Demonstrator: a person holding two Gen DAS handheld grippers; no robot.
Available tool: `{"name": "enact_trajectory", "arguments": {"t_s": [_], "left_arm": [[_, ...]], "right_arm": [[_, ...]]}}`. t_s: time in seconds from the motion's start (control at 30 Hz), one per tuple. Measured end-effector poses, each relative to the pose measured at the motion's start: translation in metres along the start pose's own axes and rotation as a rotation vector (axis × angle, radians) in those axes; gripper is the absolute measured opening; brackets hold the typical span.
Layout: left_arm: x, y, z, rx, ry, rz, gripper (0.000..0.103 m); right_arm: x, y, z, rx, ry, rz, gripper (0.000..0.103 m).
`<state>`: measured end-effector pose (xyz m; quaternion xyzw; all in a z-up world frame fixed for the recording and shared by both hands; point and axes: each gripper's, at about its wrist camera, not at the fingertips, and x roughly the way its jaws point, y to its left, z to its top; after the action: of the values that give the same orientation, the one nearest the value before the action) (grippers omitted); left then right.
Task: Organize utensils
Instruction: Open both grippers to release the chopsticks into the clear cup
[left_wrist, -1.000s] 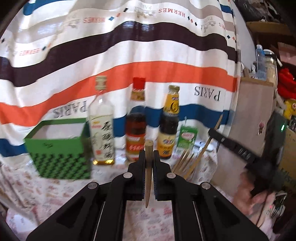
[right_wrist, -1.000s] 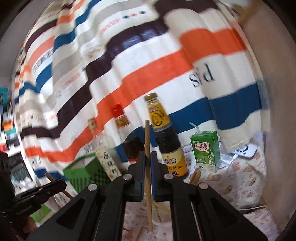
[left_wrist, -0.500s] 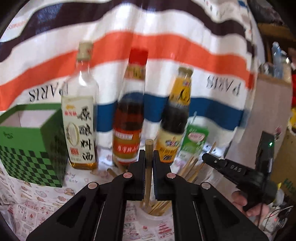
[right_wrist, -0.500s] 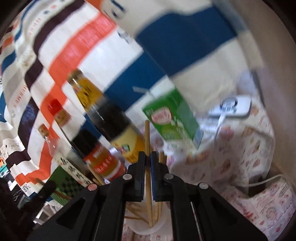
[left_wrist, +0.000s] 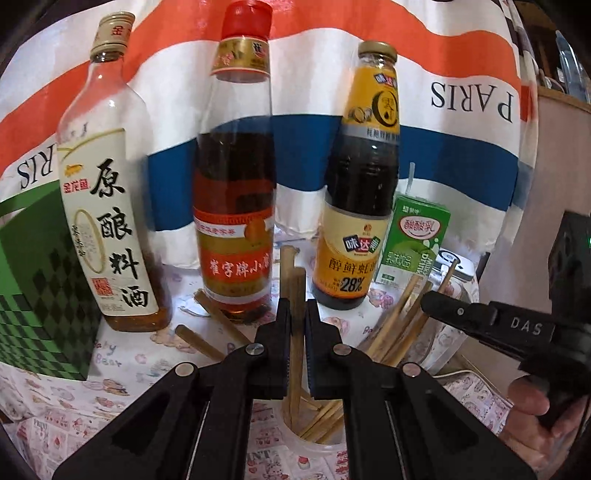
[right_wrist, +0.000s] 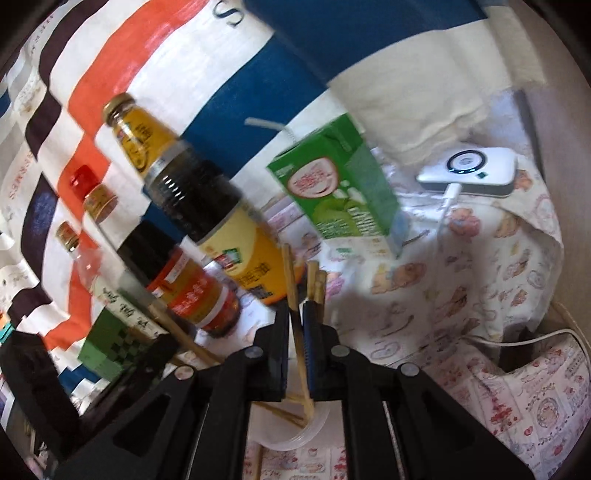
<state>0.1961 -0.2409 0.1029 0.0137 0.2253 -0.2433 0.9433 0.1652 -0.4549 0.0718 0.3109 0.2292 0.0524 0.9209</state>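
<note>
Behind both sets of jaws, the striped cloth (left_wrist: 369, 155) and the three sauce bottles (left_wrist: 236, 192) are filling far more of each view than a second ago: you have been carrying both grippers down and in toward the clear plastic cup (right_wrist: 295, 435), whose rim is now lying just below the jaws. Beside the bottles, the green drink carton (right_wrist: 332, 177) is tilting across the right wrist view, since you rolled that wrist.

Your left gripper (left_wrist: 296, 332) is pinching one wooden chopstick (left_wrist: 296, 291) upright, its lower end pointing into the cup among the chopsticks already there. Your right gripper (right_wrist: 295, 332) is just beginning to loosen; its chopstick (right_wrist: 291, 280) is leaning between the pads, with its tip already inside the cup. That one looks practically delivered, and the left one seems to be next.
</note>
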Motion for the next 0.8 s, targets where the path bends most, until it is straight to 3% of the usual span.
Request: {"name": "enact_trajectory", "arguments": {"t_s": [0.07,0.13,0.17,0.27,0.33,0.43,0.8], "left_arm": [[-0.004,0.002,-0.003,-0.003,-0.011,-0.014,0.011],[-0.01,0.005,-0.003,-0.002,-0.028,-0.007,0.029],[-0.015,0.008,-0.004,-0.003,-0.039,0.003,0.034],[-0.033,0.017,-0.003,0.003,-0.063,0.042,0.05],[-0.046,0.024,-0.003,0.006,-0.088,0.079,0.063],[-0.069,0.037,-0.005,0.005,-0.115,0.107,0.074],[-0.154,0.087,-0.034,0.003,-0.186,0.247,0.099]], "right_arm": [[-0.003,0.005,0.0,-0.023,0.001,0.017,0.011],[-0.004,0.009,0.0,-0.038,-0.002,0.013,0.031],[-0.008,0.012,0.0,-0.045,-0.018,-0.008,0.044],[-0.016,0.02,0.0,-0.085,-0.053,-0.087,0.049],[-0.021,0.023,0.0,-0.096,-0.068,-0.1,0.054],[-0.03,0.031,-0.001,-0.122,-0.098,-0.109,0.059],[-0.061,0.09,-0.032,-0.303,-0.113,-0.051,0.074]]}}
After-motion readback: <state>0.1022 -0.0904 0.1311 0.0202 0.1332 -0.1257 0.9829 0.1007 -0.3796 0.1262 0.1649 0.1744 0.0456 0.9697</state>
